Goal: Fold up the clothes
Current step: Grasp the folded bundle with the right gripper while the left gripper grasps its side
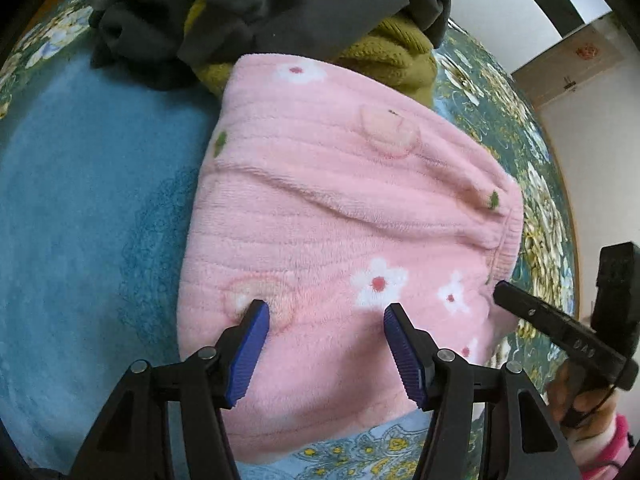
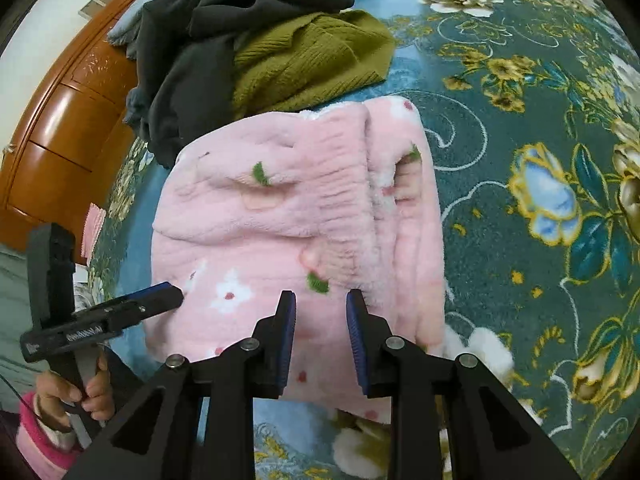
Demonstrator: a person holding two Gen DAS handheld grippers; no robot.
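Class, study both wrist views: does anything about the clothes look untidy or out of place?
Yes. Behind the folded pink fleece, a dark grey garment and an olive knit lie crumpled in a heap, unfolded.

Nothing is reading cleanly: pale printing is showing on the left gripper (image 2: 170, 294) and right gripper (image 1: 502, 290) bodies, too blurred to decipher.

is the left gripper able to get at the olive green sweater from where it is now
Probably not directly: the left gripper hangs open over the pink fleece garment, which lies between it and the olive sweater, itself partly under dark grey clothes.
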